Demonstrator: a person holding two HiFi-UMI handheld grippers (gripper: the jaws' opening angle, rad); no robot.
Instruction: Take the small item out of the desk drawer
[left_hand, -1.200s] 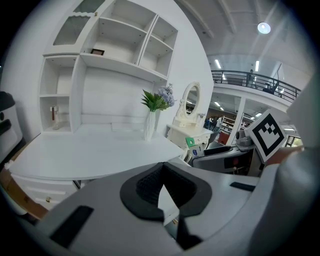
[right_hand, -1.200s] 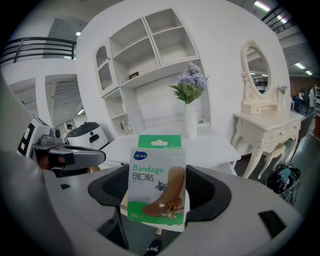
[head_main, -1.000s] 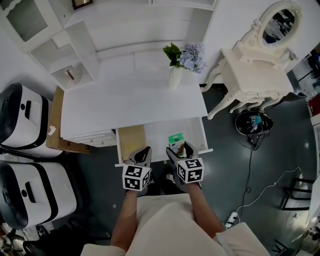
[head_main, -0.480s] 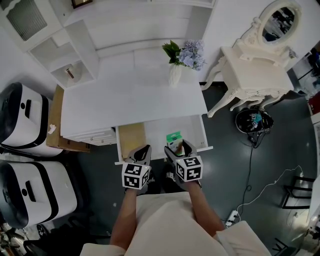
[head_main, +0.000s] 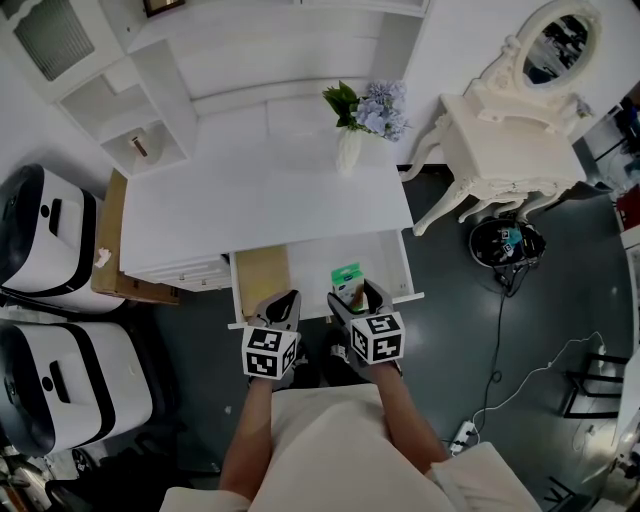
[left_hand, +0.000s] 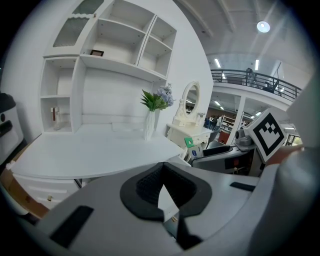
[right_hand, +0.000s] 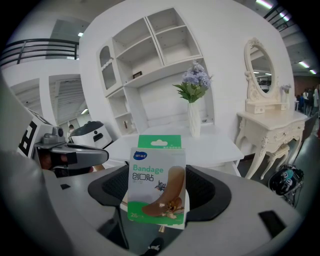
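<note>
A green and white bandage box (head_main: 347, 275) is clamped upright between the jaws of my right gripper (head_main: 357, 294), just over the right half of the open desk drawer (head_main: 408, 272). In the right gripper view the box (right_hand: 157, 182) fills the gap of the right gripper (right_hand: 160, 194) and hides what lies behind it. My left gripper (head_main: 284, 304) hovers at the drawer's front edge, left of the right one. Its jaws stand together with nothing held, as the left gripper view shows for the left gripper (left_hand: 165, 197). The white desk top (head_main: 260, 200) is bare.
A white vase with flowers (head_main: 352, 140) stands at the desk's back right. Shelves (head_main: 130, 120) rise behind on the left. A white vanity table with mirror (head_main: 515, 150) is at the right, round white-and-black machines (head_main: 45, 250) and a cardboard box (head_main: 110, 250) at the left.
Both grippers have drifted slightly to the left. The right gripper still holds the bandage box over the drawer; the left stays shut.
</note>
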